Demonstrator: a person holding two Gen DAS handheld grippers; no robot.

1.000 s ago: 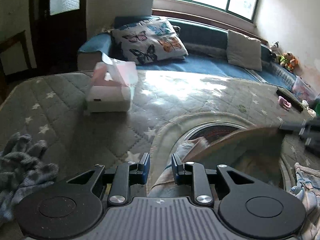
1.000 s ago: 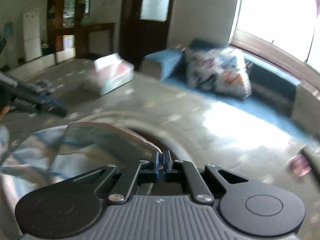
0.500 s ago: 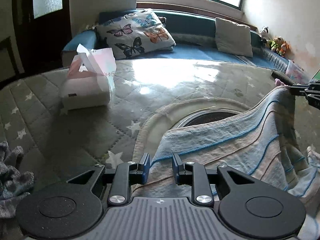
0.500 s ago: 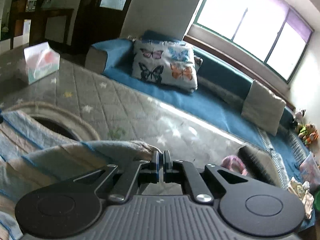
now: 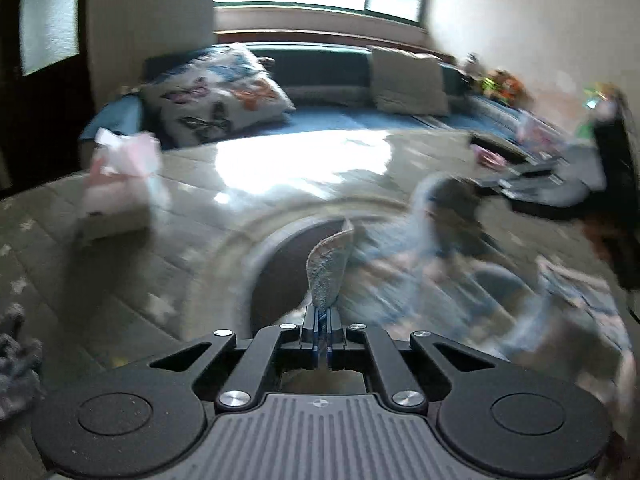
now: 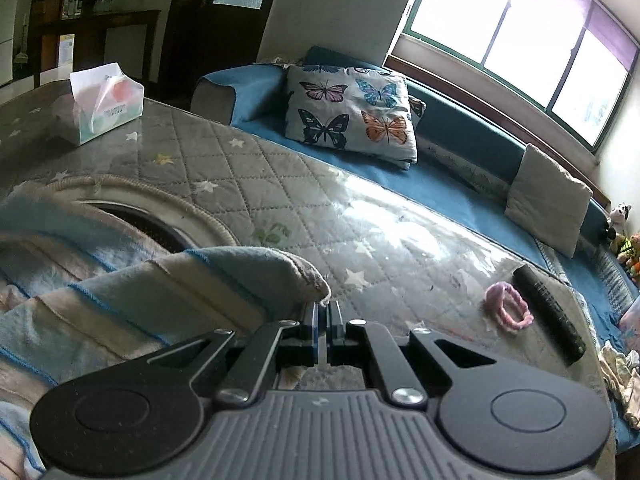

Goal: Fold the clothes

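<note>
A corner of the striped cloth (image 5: 329, 270) is being pinched between the closed jaws of the left gripper (image 5: 322, 322), the pinched flap being held upright above the fingertips. The remainder of the cloth is being shown, heavily blurred, spread to the right over the quilted star-patterned cover (image 5: 120, 280) and across the pale ring (image 5: 240, 240) stitched around a dark round opening. A hemmed edge of the same blue-and-beige striped cloth (image 6: 160, 292) is being clamped by the right gripper (image 6: 323, 320), whose jaws are being pressed together on it; the fabric is being draped to the left of the gripper, partly over the ring (image 6: 160, 204). A tissue box (image 6: 106, 102) is being displayed at the far left of the cover (image 6: 280, 184), well apart from the cloth. A pink hair tie (image 6: 507, 306) and a black cylindrical object (image 6: 548, 314) are being shown just beside each other, to the right of the gripper. A butterfly-print cushion (image 6: 352, 114) and a plain grey cushion (image 6: 548, 196) are being rested on the blue bench (image 6: 452, 184) under the window (image 6: 512, 36). A grey knitted item (image 5: 18, 376) is being cut off at the left edge of the left wrist view.
</note>
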